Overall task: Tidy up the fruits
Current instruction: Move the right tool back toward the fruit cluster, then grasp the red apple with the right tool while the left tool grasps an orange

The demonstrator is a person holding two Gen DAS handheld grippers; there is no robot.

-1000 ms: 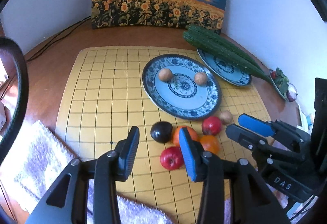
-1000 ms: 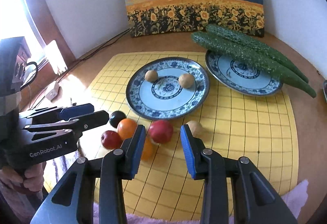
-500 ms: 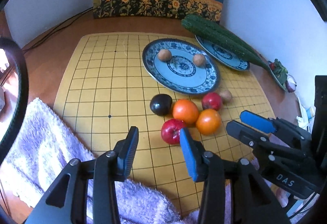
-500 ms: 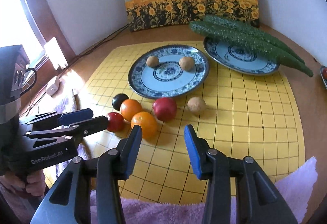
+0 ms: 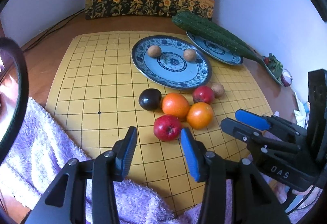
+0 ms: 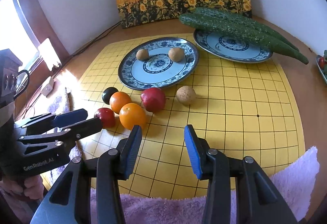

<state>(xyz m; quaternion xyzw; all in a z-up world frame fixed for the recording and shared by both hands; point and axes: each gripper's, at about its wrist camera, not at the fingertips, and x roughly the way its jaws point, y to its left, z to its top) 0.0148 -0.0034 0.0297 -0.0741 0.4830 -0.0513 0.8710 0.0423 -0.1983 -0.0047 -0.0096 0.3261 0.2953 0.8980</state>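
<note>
Both grippers have drawn back from the fruit cluster toward the purple towel (image 6: 292,171). Left gripper (image 5: 158,147), jaws opening and empty, hangs just short of the red apple (image 5: 167,127); right gripper (image 6: 162,147), parted and empty, sits just behind the orange (image 6: 132,115). Six fruits lie loose just in front of the patterned plate (image 5: 202,79), which holds two brown ones.

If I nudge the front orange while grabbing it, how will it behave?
The front orange looks round and smooth, so it would probably roll on the flat yellow board. It appears to touch the other orange, which would likely shift too. Probably firm enough to grip.
</note>
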